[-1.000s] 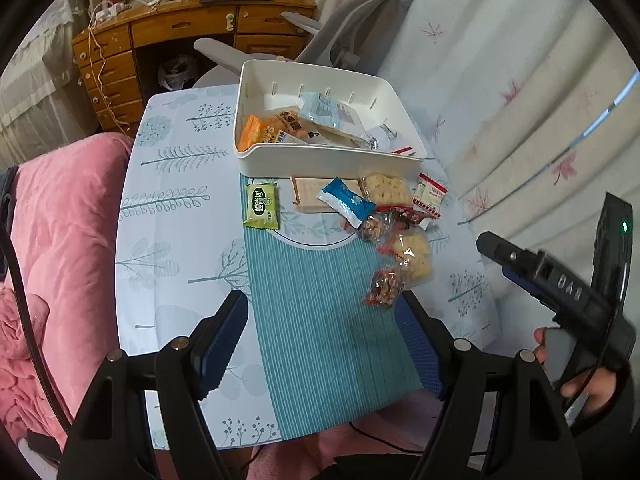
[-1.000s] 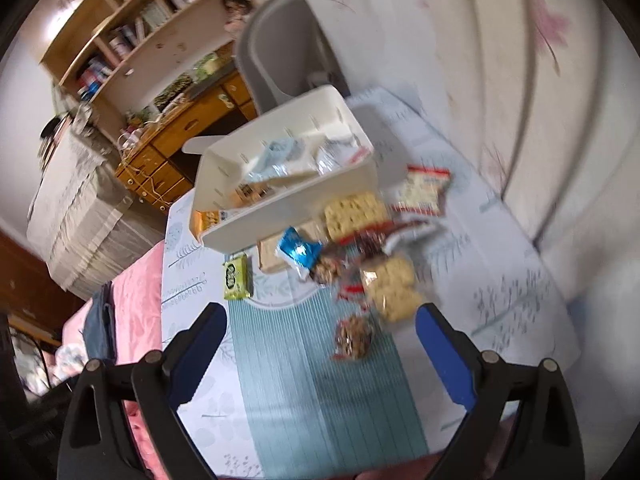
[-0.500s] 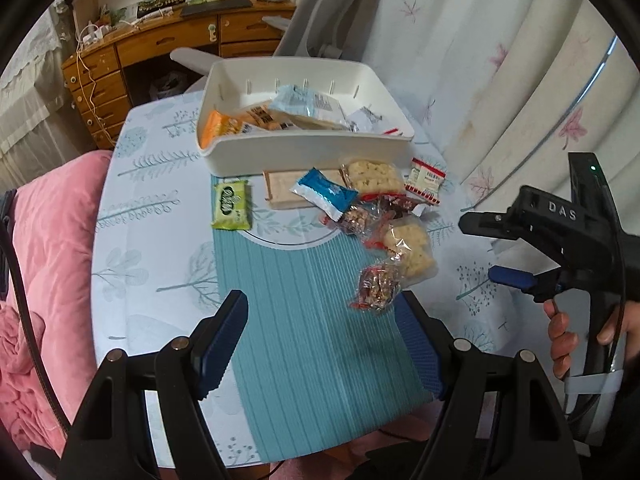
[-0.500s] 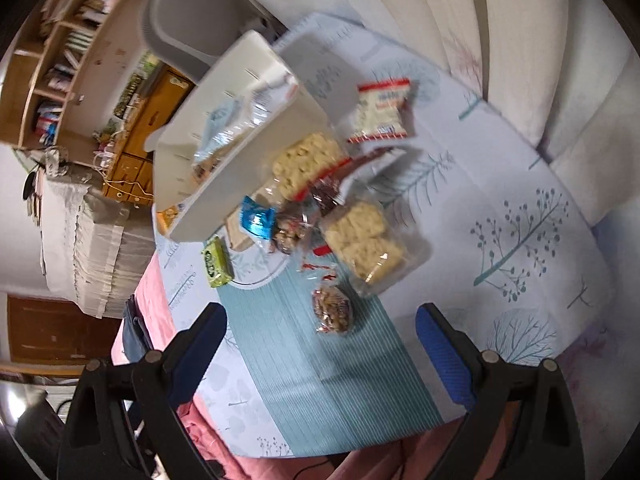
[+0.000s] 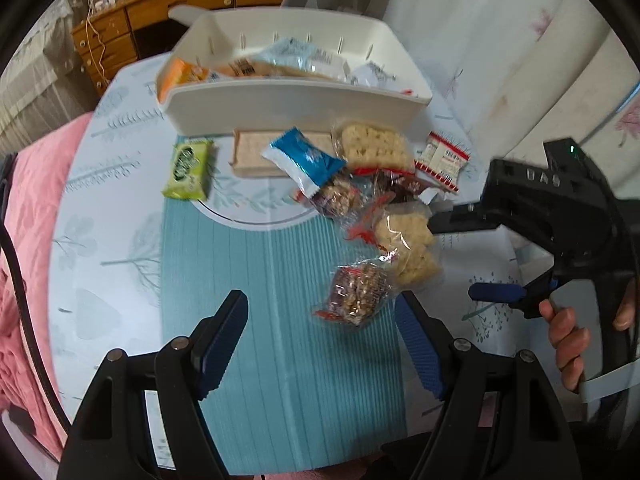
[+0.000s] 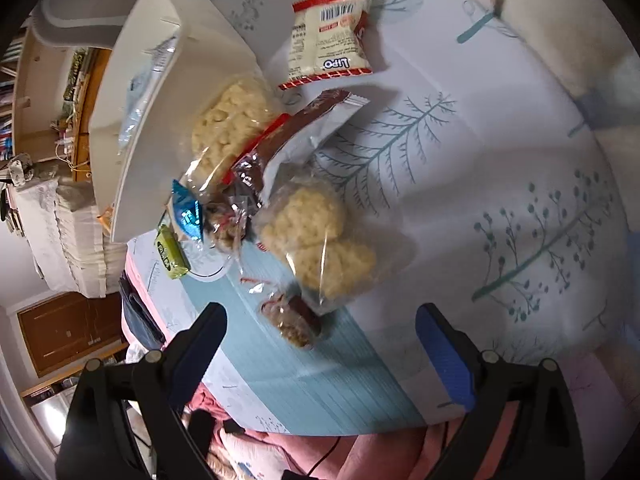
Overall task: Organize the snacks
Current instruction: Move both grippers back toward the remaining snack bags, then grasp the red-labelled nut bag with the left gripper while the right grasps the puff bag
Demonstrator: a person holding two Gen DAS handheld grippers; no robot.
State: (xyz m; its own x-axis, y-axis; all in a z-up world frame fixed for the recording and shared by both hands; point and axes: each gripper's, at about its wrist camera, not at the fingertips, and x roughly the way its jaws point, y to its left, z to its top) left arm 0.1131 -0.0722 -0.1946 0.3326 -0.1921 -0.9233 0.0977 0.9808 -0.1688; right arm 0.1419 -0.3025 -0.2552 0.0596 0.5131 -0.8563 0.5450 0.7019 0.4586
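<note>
from the left wrist view, the left gripper (image 5: 320, 340) hangs over the teal mat (image 5: 280, 320) with its jaws apart and nothing between them. a nut pack (image 5: 356, 292) lies on the mat just ahead of it, close to the right-hand finger, its long axis slanting up toward the right. beyond it sit a rice cake bag (image 5: 408, 244), a blue pack (image 5: 304, 160), a green pack (image 5: 188, 168) and the white bin (image 5: 296, 100), already holding several snacks. the right gripper (image 5: 460, 256) comes in from the right, one finger tip near the rice cake bag; a hand (image 5: 568, 336) grips its handle.

from the right wrist view, the right gripper (image 6: 320, 344) has its jaws wide apart, empty. the nut pack (image 6: 292, 322) lies nearly between its fingers, a little left of centre, with the rice cake bag (image 6: 320, 240) just past it and the bin (image 6: 152, 112) further up left.

both tools are close to the nut pack; i'd judge the right one better lined up.
</note>
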